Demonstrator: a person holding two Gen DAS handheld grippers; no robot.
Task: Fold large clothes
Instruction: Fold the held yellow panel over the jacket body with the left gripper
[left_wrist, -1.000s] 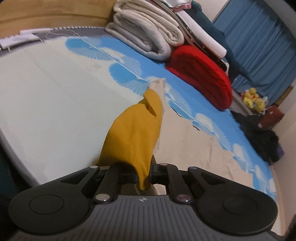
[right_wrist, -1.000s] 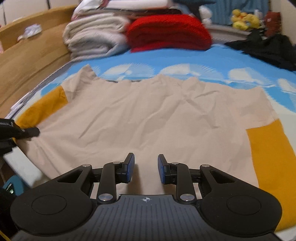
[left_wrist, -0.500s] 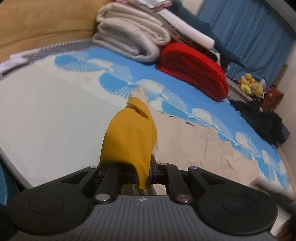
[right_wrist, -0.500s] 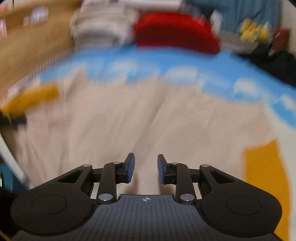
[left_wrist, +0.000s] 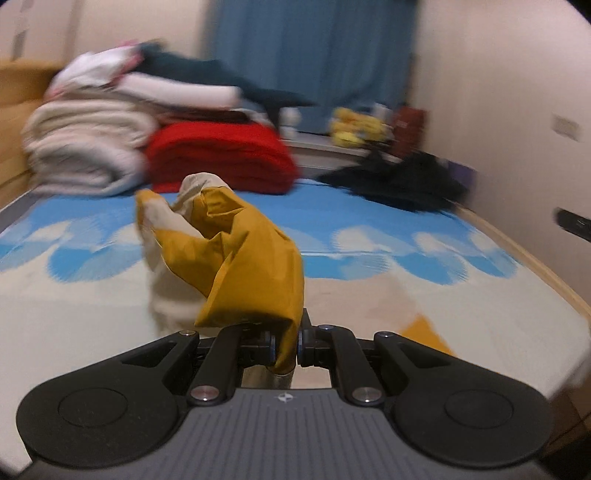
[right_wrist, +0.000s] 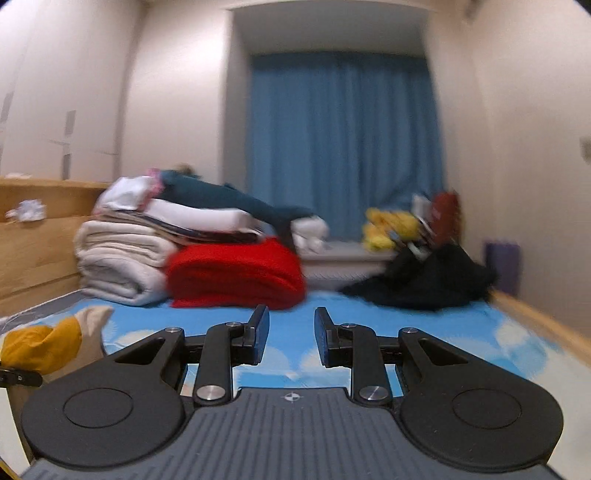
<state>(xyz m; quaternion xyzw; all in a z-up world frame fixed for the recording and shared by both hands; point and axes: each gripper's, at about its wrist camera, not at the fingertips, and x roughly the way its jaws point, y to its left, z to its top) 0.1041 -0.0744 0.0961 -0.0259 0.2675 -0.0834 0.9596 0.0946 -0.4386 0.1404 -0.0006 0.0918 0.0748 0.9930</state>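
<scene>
A large beige shirt (left_wrist: 369, 295) with mustard-yellow sleeves lies spread on the bed. My left gripper (left_wrist: 286, 349) is shut on the left yellow sleeve (left_wrist: 243, 258) and holds it lifted and bunched above the shirt body. The other yellow sleeve (left_wrist: 424, 328) lies flat at the right. My right gripper (right_wrist: 291, 339) is open and empty, raised level over the bed; the lifted sleeve (right_wrist: 40, 347) shows at its far left, with the left gripper's fingertip (right_wrist: 20, 377) below it.
A blue-and-white patterned sheet (left_wrist: 369, 206) covers the bed. Folded white blankets (right_wrist: 118, 262), a red blanket (right_wrist: 236, 273) and stacked clothes stand at the back. A black garment heap (right_wrist: 424, 280), yellow plush toys (right_wrist: 391, 225) and a blue curtain (right_wrist: 343, 140) are behind; wooden bed edges on both sides.
My left gripper has swung right and lifted the yellow sleeve over the shirt, bunching it. My right gripper has tilted up from the shirt and now faces the curtain, still open.
</scene>
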